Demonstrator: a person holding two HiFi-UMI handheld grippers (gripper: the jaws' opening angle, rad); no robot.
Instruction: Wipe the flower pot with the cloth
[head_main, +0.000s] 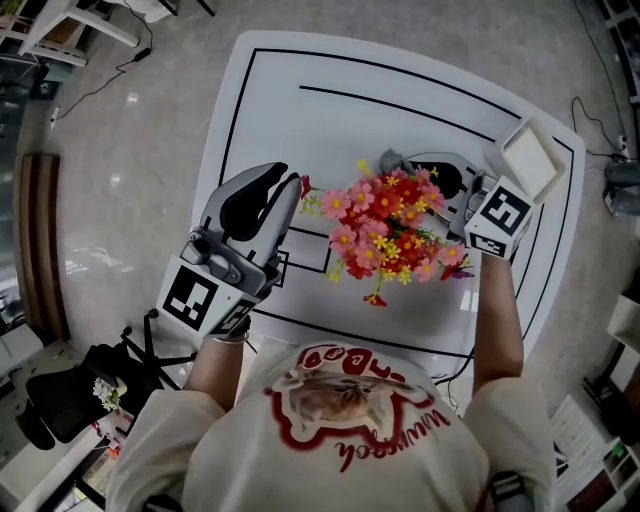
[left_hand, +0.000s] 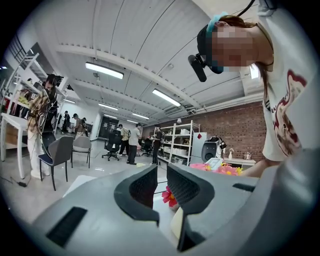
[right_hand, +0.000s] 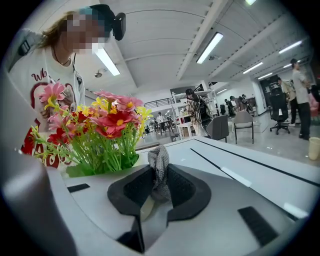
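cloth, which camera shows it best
The right gripper view: the grey cloth sits up close, pinched between the right gripper's jaws. The head view shows only a small grey bit past the flowers; the left gripper view shows none of it.

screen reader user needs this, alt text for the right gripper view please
The right gripper pinches a bunched grey cloth between its jaws. Left of it stand red, pink and yellow flowers on a white table with black lines, a person behind them.
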